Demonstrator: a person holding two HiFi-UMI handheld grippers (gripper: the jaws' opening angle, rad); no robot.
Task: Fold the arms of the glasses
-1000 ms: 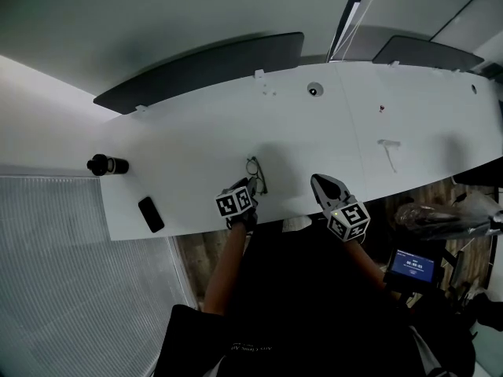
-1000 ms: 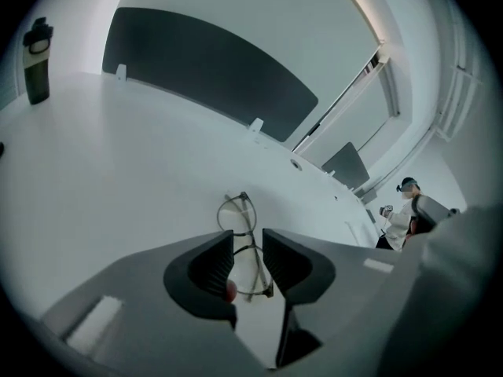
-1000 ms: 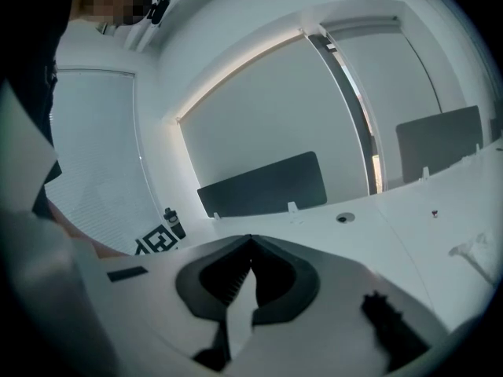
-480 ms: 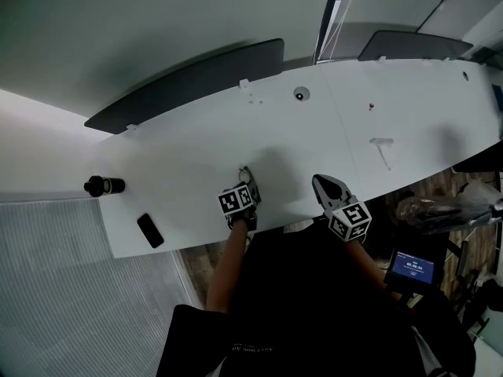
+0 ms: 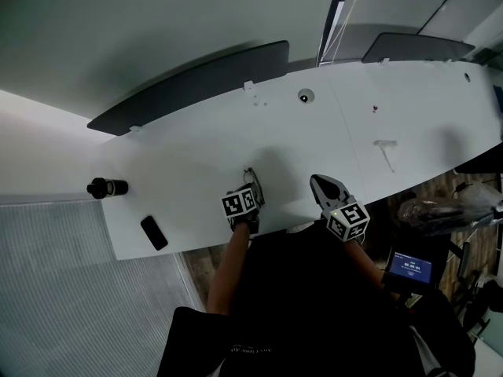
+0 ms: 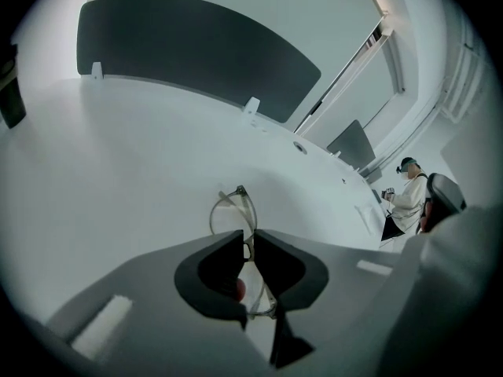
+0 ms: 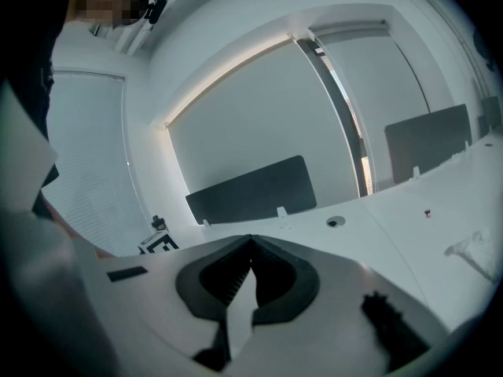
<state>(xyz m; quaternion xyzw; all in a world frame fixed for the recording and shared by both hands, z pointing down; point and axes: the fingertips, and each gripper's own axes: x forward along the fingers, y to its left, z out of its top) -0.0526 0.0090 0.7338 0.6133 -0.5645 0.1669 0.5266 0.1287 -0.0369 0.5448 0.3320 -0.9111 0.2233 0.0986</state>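
The glasses [image 6: 233,215] have a clear, glossy, plastic-looking frame. The table [image 5: 189,151] is white, smooth and matt. The screen [image 5: 189,81] looks dark, matt.

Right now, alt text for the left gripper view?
The left gripper, whose jaws have just been closing, pinches clear-framed glasses by the frame on a white table. A dark divider panel runs along the far edge; a person is at far right.

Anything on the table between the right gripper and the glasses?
No. In the head view, only bare white table separates the right gripper from the glasses.
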